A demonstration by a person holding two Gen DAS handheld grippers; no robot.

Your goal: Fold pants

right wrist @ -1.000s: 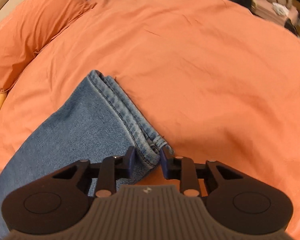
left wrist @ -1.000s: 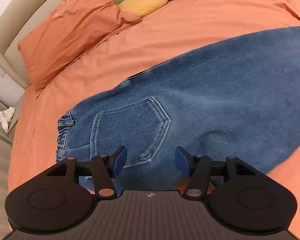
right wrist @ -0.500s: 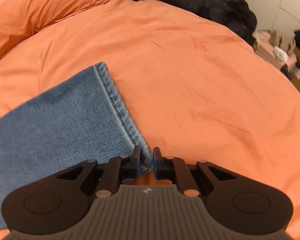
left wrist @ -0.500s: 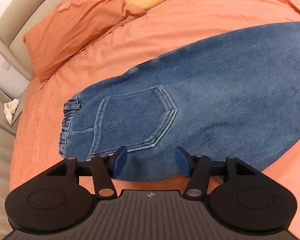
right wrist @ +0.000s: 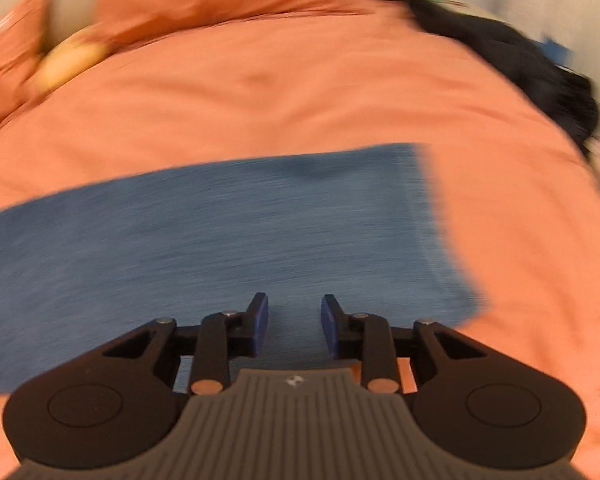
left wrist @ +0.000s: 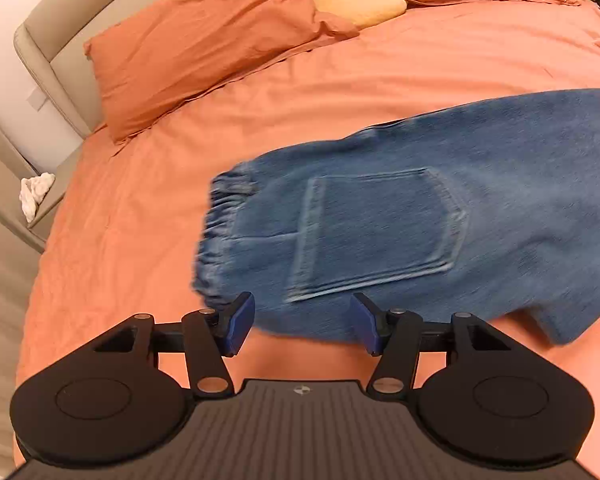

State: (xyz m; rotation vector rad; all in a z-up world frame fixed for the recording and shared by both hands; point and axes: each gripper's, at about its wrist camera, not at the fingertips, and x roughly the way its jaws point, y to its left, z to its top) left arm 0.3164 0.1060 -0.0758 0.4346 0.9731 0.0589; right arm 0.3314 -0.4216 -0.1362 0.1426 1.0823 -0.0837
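An orange sheet (left wrist: 340, 92) covers the bed. Two orange pillows (left wrist: 204, 40) lean on the beige headboard (left wrist: 52, 36), a yellow cushion (left wrist: 360, 2) between them. Dark clothes (right wrist: 540, 76) lie at the bed's far edge.

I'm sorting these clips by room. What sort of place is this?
Most likely a bedroom: the jeans lie on a bed with an orange cover, orange pillows and a padded beige headboard.
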